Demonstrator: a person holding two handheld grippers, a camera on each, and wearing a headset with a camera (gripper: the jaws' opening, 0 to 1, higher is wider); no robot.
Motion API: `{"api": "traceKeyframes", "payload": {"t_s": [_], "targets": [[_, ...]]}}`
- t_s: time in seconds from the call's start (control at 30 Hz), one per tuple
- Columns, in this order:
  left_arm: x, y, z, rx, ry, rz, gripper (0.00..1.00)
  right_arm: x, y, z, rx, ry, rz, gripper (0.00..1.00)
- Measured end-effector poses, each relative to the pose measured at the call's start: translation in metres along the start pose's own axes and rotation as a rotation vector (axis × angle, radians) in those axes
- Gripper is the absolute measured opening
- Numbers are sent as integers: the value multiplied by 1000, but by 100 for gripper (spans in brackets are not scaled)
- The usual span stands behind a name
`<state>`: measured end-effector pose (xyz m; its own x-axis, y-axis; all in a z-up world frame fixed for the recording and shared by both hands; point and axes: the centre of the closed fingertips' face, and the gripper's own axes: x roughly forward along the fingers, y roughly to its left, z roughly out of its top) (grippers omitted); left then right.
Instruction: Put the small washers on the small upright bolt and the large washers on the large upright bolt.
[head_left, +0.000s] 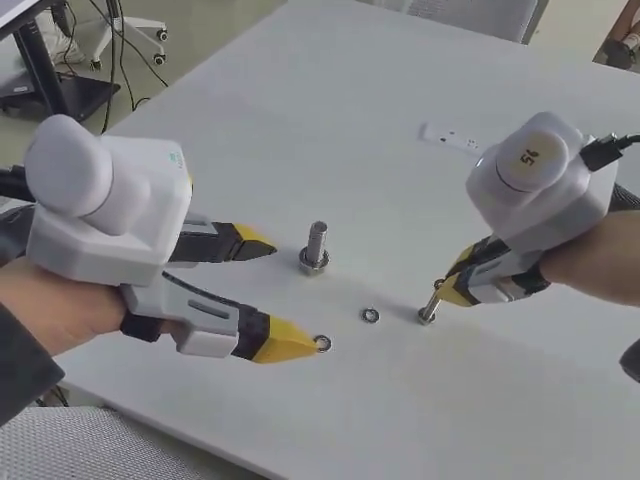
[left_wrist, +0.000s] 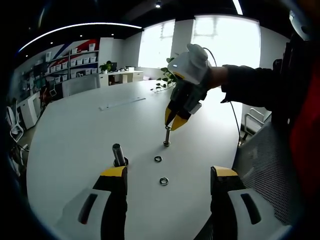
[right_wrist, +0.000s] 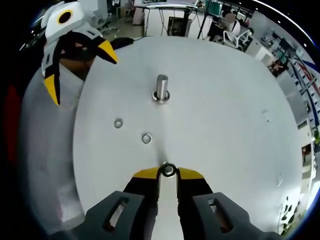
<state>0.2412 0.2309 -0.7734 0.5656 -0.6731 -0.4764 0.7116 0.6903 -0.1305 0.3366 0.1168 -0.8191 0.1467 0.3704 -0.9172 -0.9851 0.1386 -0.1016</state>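
Low in the middle of the right gripper view, we see the right tongs clenched on a washer, the ring pinched between the two yellow tips. From the head view, those tips sit right of centre, at the top of the small bolt, which stands upright on the white counter. We cannot tell whether the ring touches the bolt's tip. Left of it, near the frame's centre, the large bolt also stands upright, with a ring or nut at its foot. Between the two bolts a second washer lies flat on the counter, and a third washer lies lower and further left. The left tongs are released, jaws wide apart. Their upper tip points toward the large bolt, and the lower tip is just beside the third washer, possibly touching it. A white strip lies toward the upper right.
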Motion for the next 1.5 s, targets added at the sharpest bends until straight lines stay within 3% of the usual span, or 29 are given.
{"api": "traceKeyframes", "payload": {"t_s": [0.8, 1.5], "targets": [[0, 1, -2, -7, 8, 5, 67, 36, 1, -13, 31, 19, 35, 14], [1, 3, -4, -15, 17, 7, 67, 47, 4, -19, 38, 24, 47, 14]]}}
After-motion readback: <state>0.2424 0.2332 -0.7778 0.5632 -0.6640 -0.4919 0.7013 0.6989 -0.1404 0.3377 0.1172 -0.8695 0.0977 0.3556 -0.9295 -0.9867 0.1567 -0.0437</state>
